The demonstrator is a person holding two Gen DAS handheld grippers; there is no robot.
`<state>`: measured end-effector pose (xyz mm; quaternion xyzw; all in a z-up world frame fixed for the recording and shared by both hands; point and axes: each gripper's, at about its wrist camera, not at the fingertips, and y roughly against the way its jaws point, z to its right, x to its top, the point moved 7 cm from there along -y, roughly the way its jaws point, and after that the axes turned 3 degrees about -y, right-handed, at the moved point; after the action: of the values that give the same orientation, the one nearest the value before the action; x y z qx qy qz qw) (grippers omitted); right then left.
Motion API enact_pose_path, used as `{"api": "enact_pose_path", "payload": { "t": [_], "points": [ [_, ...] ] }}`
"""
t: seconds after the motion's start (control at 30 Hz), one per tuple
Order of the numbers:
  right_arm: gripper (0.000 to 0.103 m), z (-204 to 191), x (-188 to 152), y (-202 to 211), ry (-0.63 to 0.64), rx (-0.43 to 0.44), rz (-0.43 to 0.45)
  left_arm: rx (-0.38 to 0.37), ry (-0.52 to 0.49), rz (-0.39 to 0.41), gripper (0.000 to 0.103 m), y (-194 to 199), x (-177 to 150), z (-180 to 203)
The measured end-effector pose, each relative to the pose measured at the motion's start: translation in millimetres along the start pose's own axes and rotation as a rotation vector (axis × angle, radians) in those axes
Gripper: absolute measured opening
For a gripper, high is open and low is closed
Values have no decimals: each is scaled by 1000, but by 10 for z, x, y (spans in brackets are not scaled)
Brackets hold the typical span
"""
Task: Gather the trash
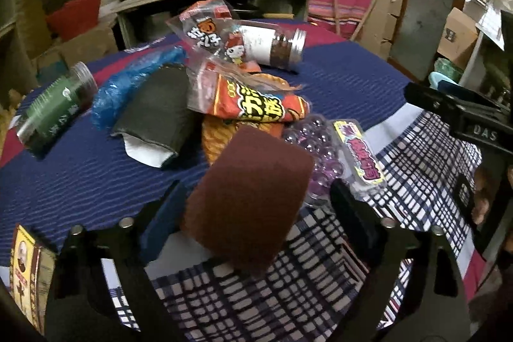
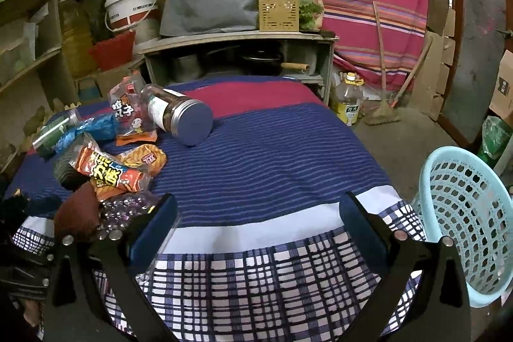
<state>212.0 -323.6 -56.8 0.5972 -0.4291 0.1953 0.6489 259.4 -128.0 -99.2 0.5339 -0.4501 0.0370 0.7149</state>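
The left gripper (image 1: 253, 207) is straddling a brown sponge block (image 1: 248, 197) at the near edge of the trash pile – its jaws are spread, one pad on each side, and neither seems to be pressing yet. So the step in hand is probably the pick-up of that block. The right gripper (image 2: 256, 223) is hovering spread and empty over the bare striped cloth (image 2: 288, 149), with the pale blue basket (image 2: 465, 213) just off the table's right edge. Next the jaws need closing squarely on the block – it looks soft, so a firm squeeze – before carrying it across to the basket.
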Motion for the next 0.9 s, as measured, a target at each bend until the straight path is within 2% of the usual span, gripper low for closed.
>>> {"api": "enact_pose_path", "payload": {
  "t": [0.1, 0.2, 0.43, 0.5, 0.63, 0.73, 0.9],
  "points": [
    [99, -48, -9, -8, 9, 7, -5, -11, 4, -6, 74, -11, -13, -8],
    [99, -97, 8, 20, 21, 12, 8, -6, 8, 3, 73, 12, -16, -15],
    [99, -227, 26, 36, 26, 45, 22, 128, 10, 35, 71, 371, -142, -117],
    [99, -317, 20, 44, 30, 63, 25, 176, 39, 66, 71, 574, -146, -200],
    [99, -587, -7, 70, 89, 97, 40, 213, 144, 155, 71, 921, -94, -396],
    [99, -814, -25, 69, 158, 106, 48, 317, 170, 188, 71, 1044, -33, -574],
    [99, -1148, -20, -1, 235, 132, 29, 438, 198, 191, 71, 1060, -30, -896]
  ]
}}
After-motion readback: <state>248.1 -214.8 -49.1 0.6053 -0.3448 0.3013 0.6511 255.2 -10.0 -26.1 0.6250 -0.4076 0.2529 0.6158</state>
